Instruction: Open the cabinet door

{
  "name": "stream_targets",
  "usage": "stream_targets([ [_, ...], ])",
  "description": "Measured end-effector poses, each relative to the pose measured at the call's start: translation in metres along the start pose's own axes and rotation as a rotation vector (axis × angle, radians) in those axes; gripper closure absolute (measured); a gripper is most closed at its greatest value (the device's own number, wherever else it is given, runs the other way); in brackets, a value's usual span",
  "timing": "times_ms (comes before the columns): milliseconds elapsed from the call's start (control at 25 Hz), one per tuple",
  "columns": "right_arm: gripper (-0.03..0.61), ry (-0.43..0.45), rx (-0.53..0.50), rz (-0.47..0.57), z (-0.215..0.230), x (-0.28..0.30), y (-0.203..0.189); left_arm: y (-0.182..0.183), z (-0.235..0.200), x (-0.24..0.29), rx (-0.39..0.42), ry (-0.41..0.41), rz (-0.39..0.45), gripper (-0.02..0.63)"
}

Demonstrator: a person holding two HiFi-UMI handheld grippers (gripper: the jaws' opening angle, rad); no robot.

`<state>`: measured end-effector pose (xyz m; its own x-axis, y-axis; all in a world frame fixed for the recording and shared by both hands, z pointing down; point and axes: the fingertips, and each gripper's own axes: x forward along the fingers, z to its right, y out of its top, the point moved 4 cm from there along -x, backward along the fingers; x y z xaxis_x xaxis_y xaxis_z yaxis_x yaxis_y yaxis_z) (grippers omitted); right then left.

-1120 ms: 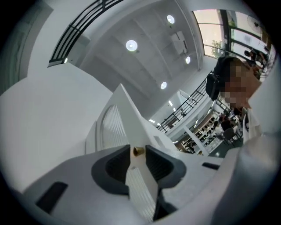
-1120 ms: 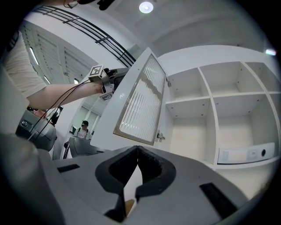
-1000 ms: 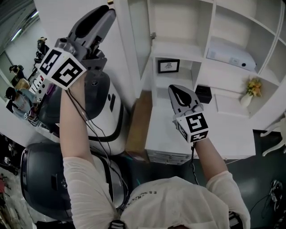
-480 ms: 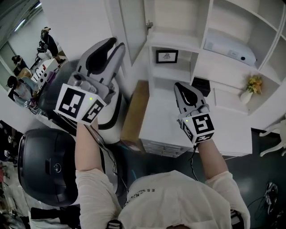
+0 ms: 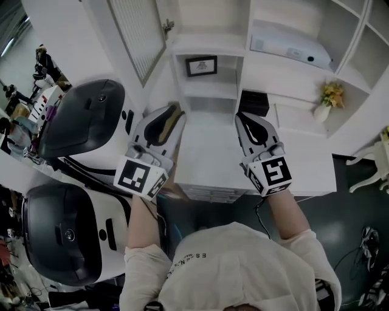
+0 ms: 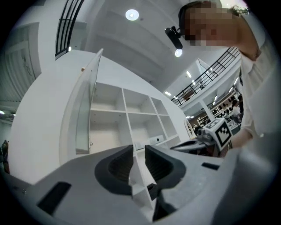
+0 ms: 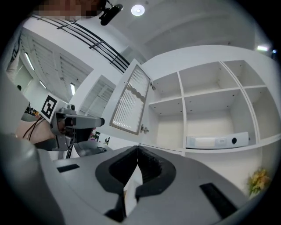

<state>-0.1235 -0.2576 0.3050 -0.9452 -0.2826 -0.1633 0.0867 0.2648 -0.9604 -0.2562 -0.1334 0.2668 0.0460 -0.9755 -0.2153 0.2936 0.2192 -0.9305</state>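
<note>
Cabinet door (image 5: 137,36), ribbed-glass panelled, stands swung wide at the white shelf unit's (image 5: 213,155) upper left corner. Left gripper (image 5: 172,110) jaws sit slightly apart, just closing, nothing between them. Right gripper (image 5: 244,118) jaws meet, empty. Shirt (image 5: 243,261) lettering is unreadable.

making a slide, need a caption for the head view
Open cabinet door at upper left; left gripper and right gripper hover empty by the white counter.

floor: dark (image 5: 358,206) | furniture: white shelf cabinet (image 5: 285,79) against white wall (image 5: 67,42), white chair (image 5: 371,164) far right | ceiling: white, round lights (image 7: 138,9) lit | beyond: railed upper gallery (image 6: 206,79), bright
</note>
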Motion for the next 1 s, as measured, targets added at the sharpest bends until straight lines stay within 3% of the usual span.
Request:
stream_targets([
  [80, 0.563, 0.001, 0.025, 0.009, 0.004, -0.006, -0.006, -0.016, 0.011, 0.003, -0.008, 0.025, -0.042, 0.529],
  [280, 0.563, 0.005, 0.04, 0.009, 0.004, -0.017, -0.019, -0.04, 0.029, 0.003, -0.141, 0.064, -0.074, 0.592],
  [400, 0.563, 0.004, 0.01, -0.003, 0.004, -0.022, -0.024, -0.049, 0.039, 0.003, -0.132, 0.056, -0.106, 0.611],
  [600, 0.563, 0.002, 0.049, 0.025, 0.012, -0.03, -0.025, -0.054, 0.044, 0.002, -0.11, 0.049, -0.129, 0.611],
  [1000, 0.563, 0.104, 0.022, 0.029, 0.001, -0.029, -0.027, -0.048, 0.053, 0.011, -0.078, 0.016, -0.129, 0.611],
])
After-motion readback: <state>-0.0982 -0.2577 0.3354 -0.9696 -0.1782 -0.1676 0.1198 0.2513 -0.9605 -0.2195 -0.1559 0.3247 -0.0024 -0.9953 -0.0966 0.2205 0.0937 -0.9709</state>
